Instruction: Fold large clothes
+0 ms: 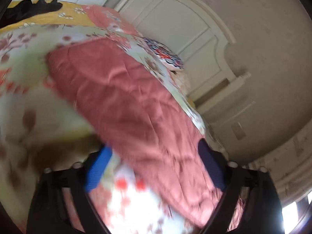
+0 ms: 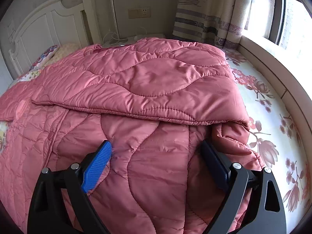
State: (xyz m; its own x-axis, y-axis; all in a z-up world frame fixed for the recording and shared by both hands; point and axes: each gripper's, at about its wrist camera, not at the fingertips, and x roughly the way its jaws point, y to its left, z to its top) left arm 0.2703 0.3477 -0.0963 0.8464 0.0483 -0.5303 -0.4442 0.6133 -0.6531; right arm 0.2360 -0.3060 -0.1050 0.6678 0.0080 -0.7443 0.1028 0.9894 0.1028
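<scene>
A large pink quilted coat (image 2: 148,89) lies spread on the floral bedsheet (image 2: 273,120), with its upper part folded over the lower part. My right gripper (image 2: 156,163) is open, its blue pads (image 2: 97,167) held wide just above the lower part of the coat. In the blurred left wrist view the pink coat (image 1: 126,101) runs diagonally across the bed. My left gripper (image 1: 154,165) is open, with the coat's edge passing between its pads (image 1: 97,171); I cannot tell if it touches them.
A white headboard (image 2: 39,25) stands at the back left, with a patterned pillow (image 2: 46,54) below it. A curtain (image 2: 204,13) and window (image 2: 292,23) are at the right. A black garment (image 1: 33,9) lies on a yellow cover far off.
</scene>
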